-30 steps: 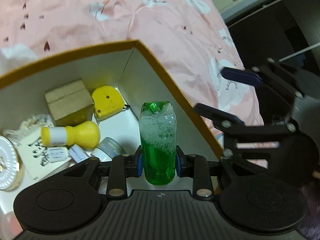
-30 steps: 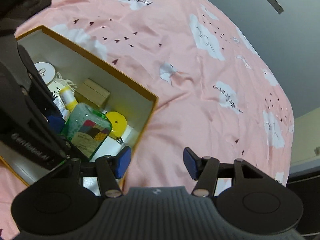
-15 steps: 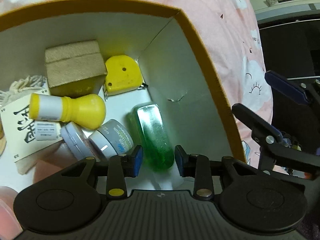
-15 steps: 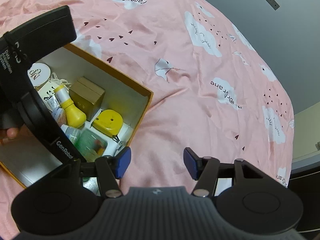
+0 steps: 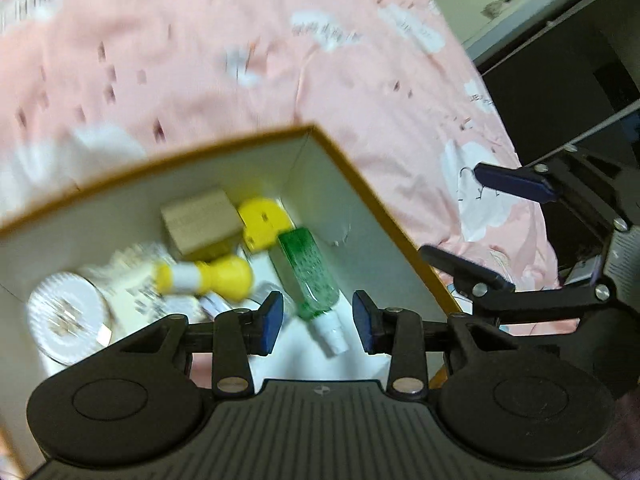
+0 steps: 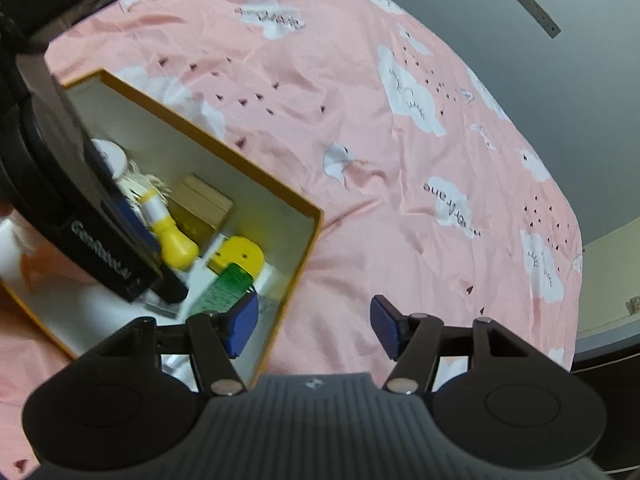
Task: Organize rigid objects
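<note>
Left gripper [image 5: 318, 318] hangs over the orange-rimmed white cardboard box [image 5: 360, 184], blue-padded fingers spread, gripping nothing. Beneath them the clear green liquid bottle with a white cap [image 5: 310, 270] lies on its side on the box floor, cap end toward the camera, close to the box's right wall. Behind it sits a round yellow tape measure [image 5: 262, 220], a tan cardboard cube [image 5: 200, 220] and a yellow bulb-shaped bottle [image 5: 218, 278]. Right gripper [image 6: 312, 326] hovers beside the box over the pink cloud-print bedsheet [image 6: 360, 120], fingers wide apart and empty.
</note>
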A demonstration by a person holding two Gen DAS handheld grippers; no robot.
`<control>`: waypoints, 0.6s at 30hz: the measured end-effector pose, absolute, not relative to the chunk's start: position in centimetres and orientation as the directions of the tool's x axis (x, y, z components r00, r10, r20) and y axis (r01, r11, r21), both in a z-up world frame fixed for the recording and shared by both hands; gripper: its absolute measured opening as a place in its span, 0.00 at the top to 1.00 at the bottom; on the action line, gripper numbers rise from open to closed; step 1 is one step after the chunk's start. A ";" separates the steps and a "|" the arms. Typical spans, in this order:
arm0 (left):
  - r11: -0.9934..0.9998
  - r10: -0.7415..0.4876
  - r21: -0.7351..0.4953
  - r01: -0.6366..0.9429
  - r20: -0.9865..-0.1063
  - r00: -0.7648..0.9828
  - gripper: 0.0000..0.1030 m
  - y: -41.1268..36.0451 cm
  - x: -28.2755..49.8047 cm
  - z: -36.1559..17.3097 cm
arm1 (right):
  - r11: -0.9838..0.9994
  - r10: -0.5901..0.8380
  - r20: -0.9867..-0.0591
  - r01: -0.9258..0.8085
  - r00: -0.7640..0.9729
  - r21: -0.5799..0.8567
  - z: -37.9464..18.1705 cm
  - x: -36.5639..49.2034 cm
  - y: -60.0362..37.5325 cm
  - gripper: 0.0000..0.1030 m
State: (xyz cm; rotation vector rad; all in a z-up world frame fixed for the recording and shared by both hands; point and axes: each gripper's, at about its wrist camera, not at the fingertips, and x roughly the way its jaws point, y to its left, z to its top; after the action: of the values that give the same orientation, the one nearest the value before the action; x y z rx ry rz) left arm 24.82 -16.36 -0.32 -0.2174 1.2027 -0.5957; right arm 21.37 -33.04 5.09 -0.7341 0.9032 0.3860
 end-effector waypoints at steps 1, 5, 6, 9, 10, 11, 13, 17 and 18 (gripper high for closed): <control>0.832 -0.532 -0.441 0.336 -0.807 0.258 0.59 -16.1 24.3 0.5 | 0.697 0.012 -0.816 -0.590 0.578 -0.407 5.5 21.0 -32.8 0.39; 0.847 -0.499 -0.338 0.410 -0.770 0.398 0.59 -14.9 21.7 3.9 | 0.724 0.033 -0.803 -0.568 0.594 -0.391 7.2 19.5 -31.7 0.39; 0.856 -0.482 -0.302 0.420 -0.759 0.438 0.59 -14.4 20.8 4.7 | 0.733 0.042 -0.801 -0.563 0.597 -0.381 7.7 19.1 -31.4 0.39; 0.876 -0.439 -0.213 0.433 -0.724 0.532 0.59 -13.2 18.6 6.6 | 0.768 0.091 -0.802 -0.554 0.591 -0.320 9.0 18.0 -31.0 0.34; 0.882 -0.427 -0.191 0.431 -0.710 0.560 0.59 -12.7 17.7 7.3 | 0.778 0.109 -0.801 -0.552 0.588 -0.299 9.3 17.6 -30.8 0.34; 0.884 -0.423 -0.179 0.431 -0.699 0.577 0.59 -12.4 17.1 7.7 | 0.789 0.129 -0.801 -0.550 0.584 -0.274 9.7 17.1 -30.6 0.34; 0.892 -0.410 -0.151 0.426 -0.667 0.622 0.59 -11.6 15.5 8.6 | 0.804 0.161 -0.801 -0.548 0.576 -0.232 10.2 16.2 -30.1 0.34; 0.916 -0.360 -0.083 0.393 -0.602 0.712 0.58 -10.2 12.6 9.7 | 0.825 0.213 -0.779 -0.535 0.590 -0.180 10.6 14.0 -29.3 0.26; 0.923 -0.345 -0.075 0.377 -0.592 0.728 0.57 -9.7 12.0 9.8 | 0.833 0.226 -0.766 -0.527 0.601 -0.168 10.6 13.3 -29.1 0.26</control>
State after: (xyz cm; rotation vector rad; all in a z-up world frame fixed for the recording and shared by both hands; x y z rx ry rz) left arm 11.98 -9.73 9.80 0.0514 0.6423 -0.3978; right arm 13.31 -29.12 10.57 -0.4018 0.8170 0.4494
